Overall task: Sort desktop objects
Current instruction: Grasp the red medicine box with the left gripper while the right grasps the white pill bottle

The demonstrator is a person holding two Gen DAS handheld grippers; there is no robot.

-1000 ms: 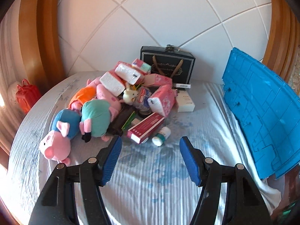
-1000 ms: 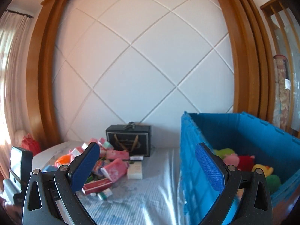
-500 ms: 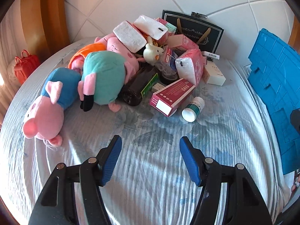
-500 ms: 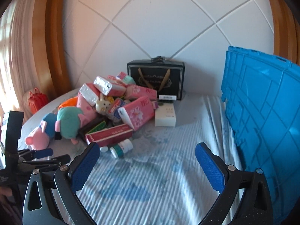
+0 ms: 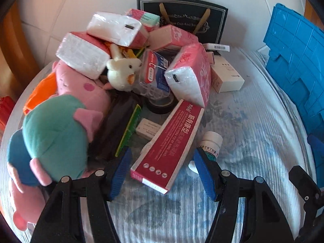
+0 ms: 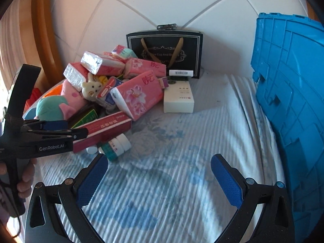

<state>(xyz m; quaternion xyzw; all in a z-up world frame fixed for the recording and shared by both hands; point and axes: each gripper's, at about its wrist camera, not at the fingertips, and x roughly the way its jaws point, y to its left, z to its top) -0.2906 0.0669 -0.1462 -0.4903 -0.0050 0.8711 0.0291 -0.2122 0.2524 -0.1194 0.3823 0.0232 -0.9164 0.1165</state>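
Observation:
A pile of objects lies on the striped cloth: a long red box (image 5: 170, 145) at the front, a white pill bottle (image 5: 209, 143) beside it, pink tissue packs (image 5: 190, 75), a white bunny toy (image 5: 122, 71), pig plush toys (image 5: 54, 133) and a white box (image 5: 225, 77). My left gripper (image 5: 162, 170) is open, its jaws either side of the red box's near end, not touching. My right gripper (image 6: 160, 179) is open and empty above bare cloth; the pill bottle (image 6: 116, 144) lies just beyond its left finger. The left gripper shows in the right wrist view (image 6: 60, 132).
A blue plastic crate (image 6: 289, 93) stands along the right side. A black gift bag (image 6: 165, 51) leans on the white padded wall behind the pile. A wooden frame (image 6: 43, 30) runs up the left. A red bag (image 5: 5, 109) sits at the far left.
Both grippers moved forward and down toward the pile. The left gripper now brackets the red box's near end. Both stay open.

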